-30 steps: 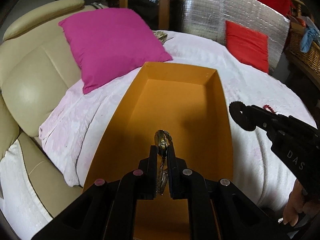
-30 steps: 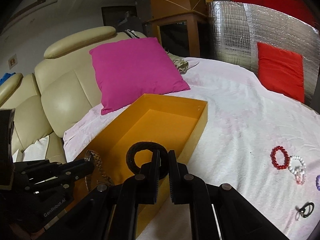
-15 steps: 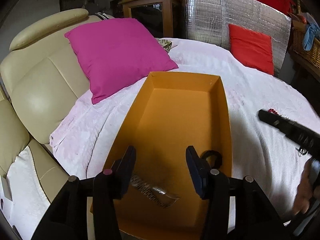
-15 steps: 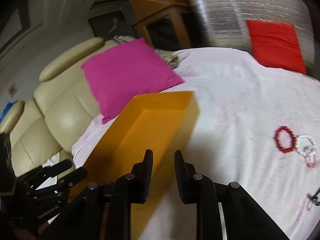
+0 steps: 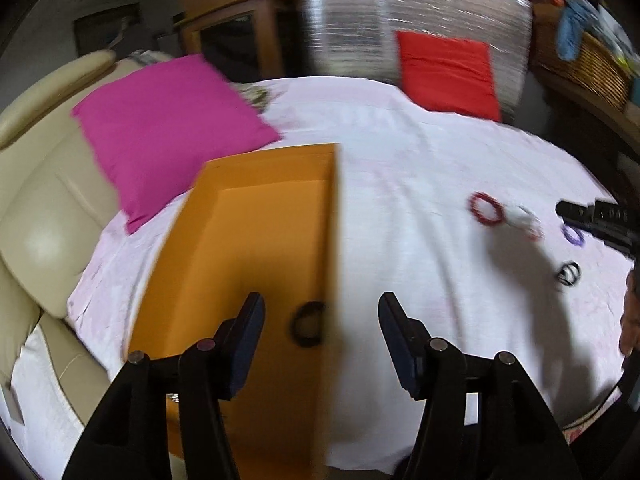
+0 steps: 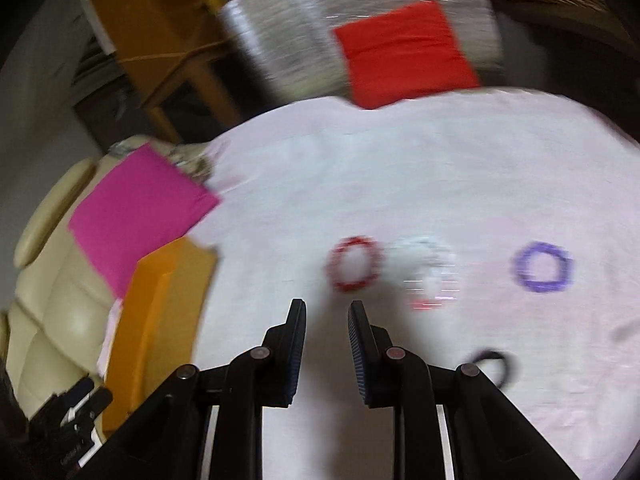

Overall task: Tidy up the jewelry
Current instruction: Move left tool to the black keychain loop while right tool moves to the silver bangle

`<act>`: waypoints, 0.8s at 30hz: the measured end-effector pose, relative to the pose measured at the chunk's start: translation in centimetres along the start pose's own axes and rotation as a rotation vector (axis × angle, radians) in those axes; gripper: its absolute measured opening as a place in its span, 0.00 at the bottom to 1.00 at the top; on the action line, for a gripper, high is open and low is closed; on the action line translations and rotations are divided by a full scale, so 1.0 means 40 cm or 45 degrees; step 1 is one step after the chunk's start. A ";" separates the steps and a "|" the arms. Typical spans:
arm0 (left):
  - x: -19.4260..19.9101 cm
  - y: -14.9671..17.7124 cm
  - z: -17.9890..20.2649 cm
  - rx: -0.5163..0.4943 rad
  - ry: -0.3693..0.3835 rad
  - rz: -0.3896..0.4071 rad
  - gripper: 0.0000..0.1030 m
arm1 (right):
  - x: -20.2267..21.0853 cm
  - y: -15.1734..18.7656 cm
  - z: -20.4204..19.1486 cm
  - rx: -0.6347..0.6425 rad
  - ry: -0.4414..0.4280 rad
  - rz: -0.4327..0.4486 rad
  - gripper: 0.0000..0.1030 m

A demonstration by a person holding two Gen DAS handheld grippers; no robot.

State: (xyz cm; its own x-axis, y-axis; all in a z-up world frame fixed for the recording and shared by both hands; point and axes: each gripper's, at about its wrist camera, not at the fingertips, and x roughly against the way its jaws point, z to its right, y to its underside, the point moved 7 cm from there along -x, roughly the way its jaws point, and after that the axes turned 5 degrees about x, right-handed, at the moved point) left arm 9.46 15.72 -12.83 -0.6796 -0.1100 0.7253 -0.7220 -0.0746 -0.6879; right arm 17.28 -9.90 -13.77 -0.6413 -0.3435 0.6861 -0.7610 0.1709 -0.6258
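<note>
A: Which way does the orange box (image 5: 256,240) run?

B: Its long axis runs away from the left camera, near end between the fingers, far end by the magenta cushion (image 5: 160,128). It is an open, shallow tray with plain orange walls, lying on the pale pink sheet (image 5: 400,152).

A: What is in it?

B: One black ring (image 5: 307,323) by the right wall, lying flat. Anything else is hidden behind the fingers.

A: And loose on the sheet?

B: Four pieces I can count in the right camera: one red bead bracelet (image 6: 353,264), one whitish bracelet (image 6: 430,270) touching or just beside it, too blurred to tell, one purple bracelet (image 6: 543,267) well apart to the right, and one dark loop (image 6: 490,362) nearer the camera.

A: The grippers?

B: The left gripper (image 5: 320,344) has just been opening; its jaws stand wide, nothing between them. The right gripper (image 6: 327,344) has a narrow gap, empty, above bare sheet just short of the red bracelet.

A: Cushions?

B: Two: one magenta, one red cushion (image 5: 446,76).
</note>
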 end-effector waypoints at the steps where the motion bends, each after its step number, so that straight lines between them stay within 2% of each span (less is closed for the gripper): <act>1: 0.000 0.000 0.028 -0.023 0.013 -0.004 0.58 | 0.015 -0.006 0.035 -0.027 0.011 0.009 0.25; 4: 0.003 0.008 0.134 -0.113 0.060 -0.017 0.60 | 0.059 -0.020 0.144 -0.100 0.085 0.026 0.25; 13: -0.004 0.067 0.446 -0.381 0.245 -0.096 0.62 | 0.170 -0.014 0.437 -0.326 0.217 0.032 0.25; 22: -0.065 0.086 0.603 -0.478 0.362 -0.171 0.62 | 0.288 0.022 0.695 -0.558 0.285 0.094 0.25; 24: -0.080 0.079 0.625 -0.474 0.413 -0.180 0.63 | 0.311 0.015 0.759 -0.599 0.309 0.116 0.42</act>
State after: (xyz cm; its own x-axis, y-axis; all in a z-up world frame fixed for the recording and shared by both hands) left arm 12.63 -8.95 -18.04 -0.5350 0.1934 0.8224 -0.7667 0.2979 -0.5687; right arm 11.83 -42.10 -16.88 -0.6688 -0.0938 0.7375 -0.6268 0.6046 -0.4915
